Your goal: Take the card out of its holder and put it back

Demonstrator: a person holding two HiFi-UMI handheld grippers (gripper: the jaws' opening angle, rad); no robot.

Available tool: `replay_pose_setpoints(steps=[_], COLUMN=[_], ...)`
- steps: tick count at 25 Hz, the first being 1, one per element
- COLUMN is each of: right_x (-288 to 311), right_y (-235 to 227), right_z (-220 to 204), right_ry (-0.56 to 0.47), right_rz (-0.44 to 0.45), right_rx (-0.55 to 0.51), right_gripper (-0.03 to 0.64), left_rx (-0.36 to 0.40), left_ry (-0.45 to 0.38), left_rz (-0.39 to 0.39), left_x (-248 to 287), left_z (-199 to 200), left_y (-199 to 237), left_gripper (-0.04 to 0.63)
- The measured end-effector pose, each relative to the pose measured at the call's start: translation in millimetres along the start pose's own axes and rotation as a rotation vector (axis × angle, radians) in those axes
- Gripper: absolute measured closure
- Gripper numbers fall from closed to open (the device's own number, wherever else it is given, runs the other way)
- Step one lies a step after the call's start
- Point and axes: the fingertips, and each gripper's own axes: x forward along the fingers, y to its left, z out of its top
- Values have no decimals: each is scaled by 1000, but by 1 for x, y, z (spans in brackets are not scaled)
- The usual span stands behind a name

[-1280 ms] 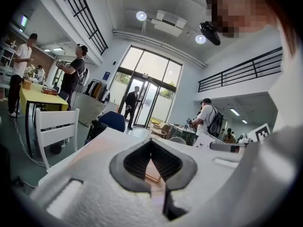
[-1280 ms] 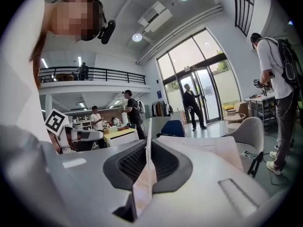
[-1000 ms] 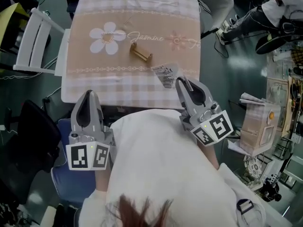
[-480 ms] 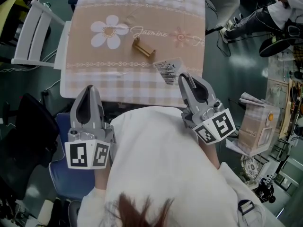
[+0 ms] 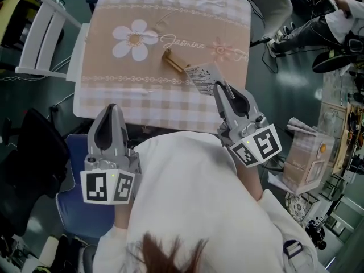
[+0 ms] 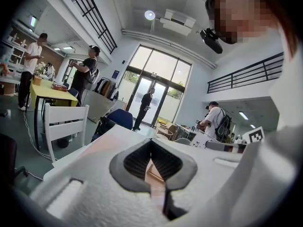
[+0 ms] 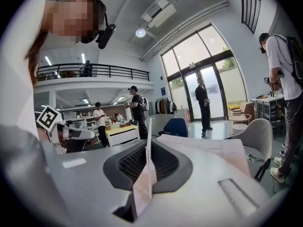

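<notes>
The fingers (image 7: 165,167) of the right gripper (image 5: 218,88) are almost closed. They pinch the near edge of a thin white card printed with a barcode (image 5: 200,77). The card stands edge-on between them and juts out beyond the tips, over the right part of the desk. The fingers (image 6: 135,161) of the left gripper (image 5: 112,109) are pressed together with nothing between them. That gripper hangs at the desk's near left edge, well apart from the work.

The card is out of its holder. The small brass-coloured metal holder (image 5: 174,62) sits just left of the card's far corner, on the beige checked cloth with a white flower that covers the desk (image 5: 142,101). I cannot tell whether card and holder touch.

The card looks light and thin and would likely flex if pushed askew. Held by its near edge, its far edge is free to enter the slot. The holder seems small and light enough to slide or tip under a sideways push, so the idle left gripper could steady it.

The cloth around the holder is bare, which leaves room to approach. The desk's right edge runs close beside the right gripper. A white slatted chair (image 5: 42,38) stands off to the left.
</notes>
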Motion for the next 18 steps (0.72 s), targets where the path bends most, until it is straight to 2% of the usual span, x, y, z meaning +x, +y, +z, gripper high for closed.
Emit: replay_pose_setpoints(steps=[8,18], right_x=[39,73], right_y=[-14,-33], right_z=[3,-10], right_ry=[-21,-2], right_rz=[49,103], right_rx=[-51,-94], right_gripper=[601,601], left_rx=[4,7], left_ry=[-2,14], left_rz=[33,31], left_x=[-4,3], left_z=[2,-1], left_y=[3,-3], left_gripper=[595,595])
